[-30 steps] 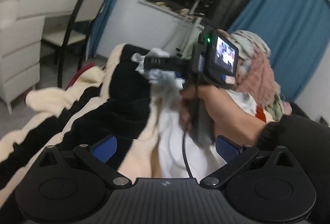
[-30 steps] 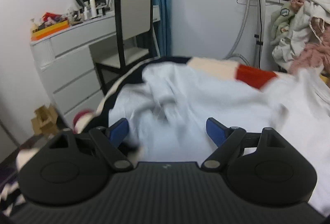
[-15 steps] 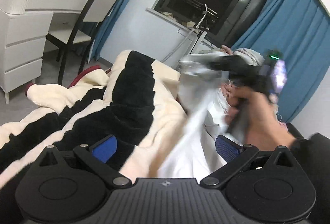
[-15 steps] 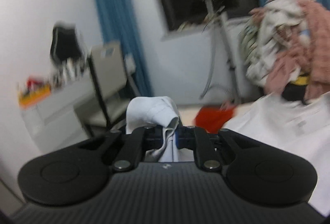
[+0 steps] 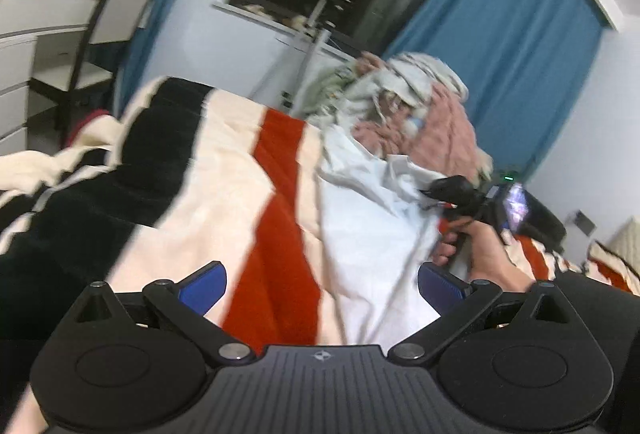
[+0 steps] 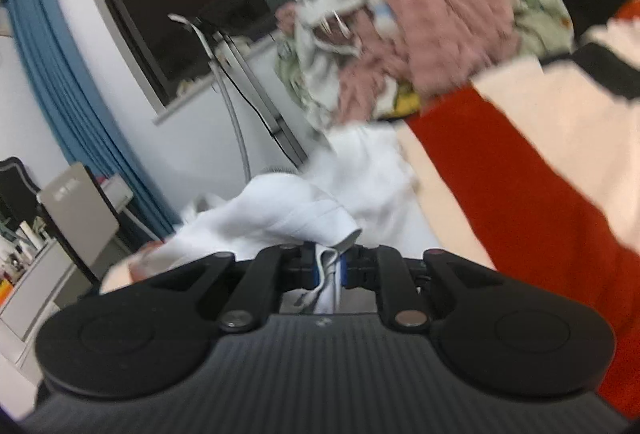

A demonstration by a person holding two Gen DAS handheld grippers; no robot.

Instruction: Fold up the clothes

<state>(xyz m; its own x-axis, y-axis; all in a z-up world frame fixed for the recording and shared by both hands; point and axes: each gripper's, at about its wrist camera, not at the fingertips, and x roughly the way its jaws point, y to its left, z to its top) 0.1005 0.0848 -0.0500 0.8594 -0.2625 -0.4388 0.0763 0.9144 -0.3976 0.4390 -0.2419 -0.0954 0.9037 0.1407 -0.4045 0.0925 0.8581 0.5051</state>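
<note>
A white garment point(image 5: 360, 230) lies rumpled on a striped cream, red and black blanket point(image 5: 240, 194). In the left wrist view my left gripper point(image 5: 322, 286) is open, its blue pads point(image 5: 202, 284) wide apart above the blanket and the garment's near edge, with nothing pinched. A hand on the right holds my right gripper point(image 5: 434, 192), which grips a raised fold of the garment. In the right wrist view my right gripper point(image 6: 330, 266) is shut on a bunched edge of the white garment point(image 6: 288, 214), which trails across the blanket point(image 6: 520, 162).
A heap of pink, grey and green clothes point(image 5: 420, 106) sits at the far end of the bed, also seen as the clothes heap point(image 6: 420, 26). A chair point(image 5: 100, 34) and white dresser point(image 5: 24, 46) stand left. A metal stand point(image 5: 312, 46) is by the dark window, between blue curtains point(image 5: 500, 74).
My right gripper has shut on the white garment's edge and swung it from the bed's middle to the right, rolling as it went. The open left gripper has shifted, with more red stripe now in view.
</note>
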